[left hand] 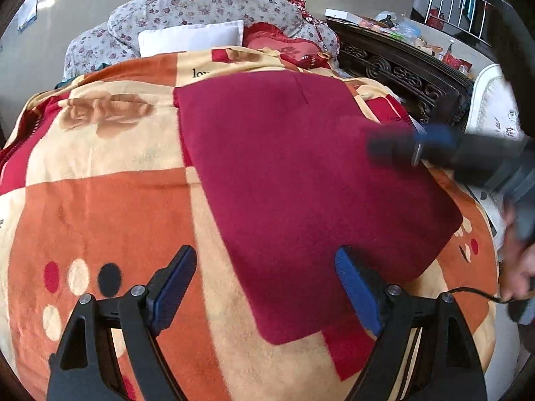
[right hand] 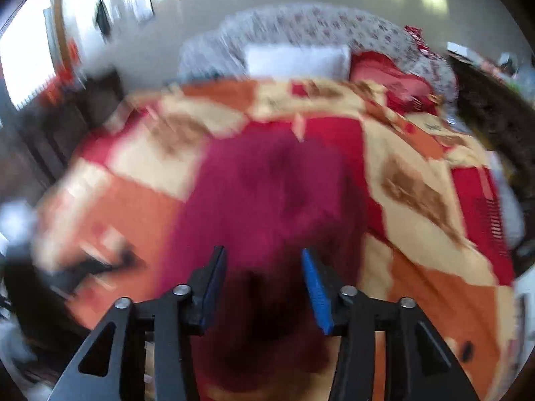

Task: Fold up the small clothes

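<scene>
A dark red cloth lies flat on the patterned blanket, folded into a rough rectangle. My left gripper is open and empty, above the cloth's near left edge. My right gripper shows blurred in the left wrist view, above the cloth's right edge. In the blurred right wrist view, the right gripper is open and empty above the dark red cloth.
The blanket covers a bed with a white pillow, a floral quilt and a red cushion at the far end. A dark carved headboard with clutter stands at the right.
</scene>
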`<state>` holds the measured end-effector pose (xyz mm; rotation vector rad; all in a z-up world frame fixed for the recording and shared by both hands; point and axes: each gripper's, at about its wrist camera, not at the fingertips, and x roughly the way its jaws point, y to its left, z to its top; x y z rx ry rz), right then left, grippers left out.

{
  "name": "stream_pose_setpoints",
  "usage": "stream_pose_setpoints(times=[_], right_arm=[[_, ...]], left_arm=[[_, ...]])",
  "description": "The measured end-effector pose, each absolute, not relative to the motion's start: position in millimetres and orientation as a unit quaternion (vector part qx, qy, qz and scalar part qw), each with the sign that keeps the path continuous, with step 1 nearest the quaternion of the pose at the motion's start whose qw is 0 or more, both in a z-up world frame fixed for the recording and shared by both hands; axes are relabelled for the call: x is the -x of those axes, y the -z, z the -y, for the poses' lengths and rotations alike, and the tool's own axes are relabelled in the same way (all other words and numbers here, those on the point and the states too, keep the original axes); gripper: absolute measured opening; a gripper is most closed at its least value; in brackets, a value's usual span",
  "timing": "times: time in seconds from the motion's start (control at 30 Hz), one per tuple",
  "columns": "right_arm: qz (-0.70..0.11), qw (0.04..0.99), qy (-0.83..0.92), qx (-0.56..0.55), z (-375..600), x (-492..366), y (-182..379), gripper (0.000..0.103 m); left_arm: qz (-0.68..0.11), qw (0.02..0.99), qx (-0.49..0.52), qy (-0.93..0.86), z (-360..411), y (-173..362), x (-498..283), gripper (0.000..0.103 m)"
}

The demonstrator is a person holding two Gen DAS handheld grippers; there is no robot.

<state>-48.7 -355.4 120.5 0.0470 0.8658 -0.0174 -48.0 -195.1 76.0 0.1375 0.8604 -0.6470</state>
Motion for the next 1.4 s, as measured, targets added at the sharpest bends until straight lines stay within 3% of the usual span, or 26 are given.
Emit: stream_pose_setpoints(times=[0.1,0.27,0.4,0.57,0.6,0.63,0.67,0.83,0.97,1.0,1.07,1.13,1.4], right_arm=[[-0.449,0.891,0.039,-0.050,381.0,55.1,-72.6,0.045],[-0.414,0.899,0.016,-0.139,403.4,75.9,-81.3,0.051],[-0.373,0.913,0.020,-0.165,410.6,86.3,-96.4,0.074],[-0.387,0.908,0.001,-0.161,398.4,76.7,-95.3,0.073],[-0.386,0.912,0.000,-0.143,392.6,77.6,-96.4,0.064],[-0.385,0.916,0.009,-0.112,385.0,76.0,-97.7,0.039],[-0.386,0.919,0.017,-0.082,379.2,72.3,-97.4,0.023],[-0.357,0.933,0.042,-0.007,364.3,73.0,-110.2,0.019],[-0.397,0.915,0.045,-0.060,390.0,59.3,-83.7,0.021],[-0.391,0.917,0.039,-0.074,394.9,61.4,-79.8,0.024],[-0.373,0.923,0.032,-0.090,399.9,70.0,-84.7,0.042],[-0.355,0.928,0.044,-0.107,408.9,78.8,-91.1,0.077],[-0.363,0.914,0.011,-0.181,434.5,63.9,-76.5,0.087]], left_arm=[[-0.410,0.858,-0.075,0.300,193.2,-73.1,49.1,0.084],[-0.411,0.860,-0.067,0.296,189.7,-75.5,49.7,0.084],[-0.404,0.866,-0.037,0.291,181.4,-84.7,44.3,0.084],[-0.420,0.863,-0.024,0.279,180.5,-80.8,34.7,0.084],[-0.418,0.864,-0.026,0.278,181.1,-80.0,34.6,0.084],[-0.418,0.865,-0.027,0.277,181.8,-78.9,34.3,0.084],[-0.420,0.864,-0.027,0.277,182.6,-77.7,33.7,0.084],[-0.421,0.862,-0.022,0.281,184.6,-75.9,31.4,0.086],[-0.427,0.858,-0.016,0.284,188.5,-74.8,28.9,0.088],[-0.430,0.857,-0.014,0.284,188.7,-74.7,28.5,0.088],[-0.429,0.857,-0.008,0.286,186.4,-75.9,27.6,0.088],[-0.428,0.855,0.007,0.292,183.0,-77.9,25.1,0.088],[-0.455,0.830,0.099,0.308,172.1,-60.3,-6.2,0.093]])
